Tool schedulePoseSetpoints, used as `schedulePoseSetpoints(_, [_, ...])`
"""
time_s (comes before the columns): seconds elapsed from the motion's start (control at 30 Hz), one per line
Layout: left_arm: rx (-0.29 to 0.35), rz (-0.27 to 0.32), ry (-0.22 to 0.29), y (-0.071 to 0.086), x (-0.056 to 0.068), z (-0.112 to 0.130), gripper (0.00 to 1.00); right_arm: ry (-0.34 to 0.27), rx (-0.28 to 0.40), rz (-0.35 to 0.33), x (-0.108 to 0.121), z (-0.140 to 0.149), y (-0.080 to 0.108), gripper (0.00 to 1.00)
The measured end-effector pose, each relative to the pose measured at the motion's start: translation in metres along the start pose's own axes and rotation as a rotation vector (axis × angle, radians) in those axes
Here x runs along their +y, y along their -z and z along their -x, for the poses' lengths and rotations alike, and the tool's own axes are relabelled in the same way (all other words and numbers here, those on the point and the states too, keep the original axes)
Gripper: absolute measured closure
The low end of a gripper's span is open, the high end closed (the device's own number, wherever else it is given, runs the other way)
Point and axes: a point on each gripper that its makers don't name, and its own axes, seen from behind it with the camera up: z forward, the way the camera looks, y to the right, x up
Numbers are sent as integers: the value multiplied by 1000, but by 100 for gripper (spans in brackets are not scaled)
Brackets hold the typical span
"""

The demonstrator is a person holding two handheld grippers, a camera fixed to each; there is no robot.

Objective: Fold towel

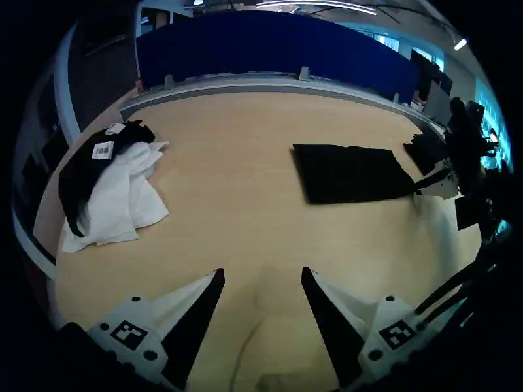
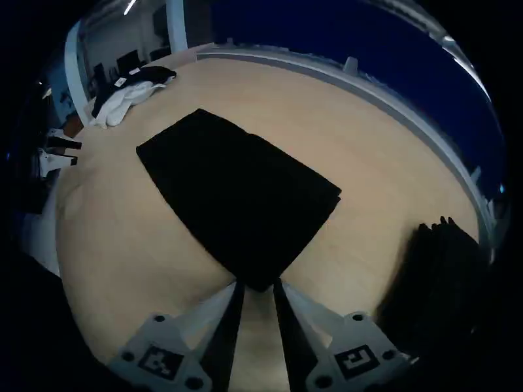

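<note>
A black towel (image 1: 350, 173) lies folded flat on the wooden table (image 1: 248, 209), right of the middle. In the right gripper view the black towel (image 2: 238, 196) spreads out ahead, and its near corner sits between the fingers of my right gripper (image 2: 258, 285), which are closed on it. From the left gripper view, the right gripper (image 1: 423, 185) is at the towel's right corner. My left gripper (image 1: 261, 274) stands open over bare table, well short of the towel, with nothing between its fingers.
A heap of white and black cloths (image 1: 111, 189) lies at the table's left edge, with a tag on top. A stack of dark cloths (image 2: 438, 281) sits to the right of the right gripper. A blue partition (image 1: 274, 46) runs along the table's far side.
</note>
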Motion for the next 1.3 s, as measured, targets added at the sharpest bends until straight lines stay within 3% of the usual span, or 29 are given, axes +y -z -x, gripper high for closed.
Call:
schedulePoseSetpoints(0.2, [-1, 0, 4, 0, -1, 1, 13, 5, -10, -12, -4, 3, -5, 75])
schedulePoseSetpoints(0.33, [-1, -2, 3, 0, -3, 2, 13, 10, -4, -4, -2, -2, -4, 92])
schedulePoseSetpoints(0.8, [2, 0, 3, 2, -4, -3, 13, 58, 18, 30, 2, -19, 8, 92])
schedulePoseSetpoints(1.3, [34, 4, 11, 7, -6, -17, 13, 201, 109, 54, -4, -104, 39, 93])
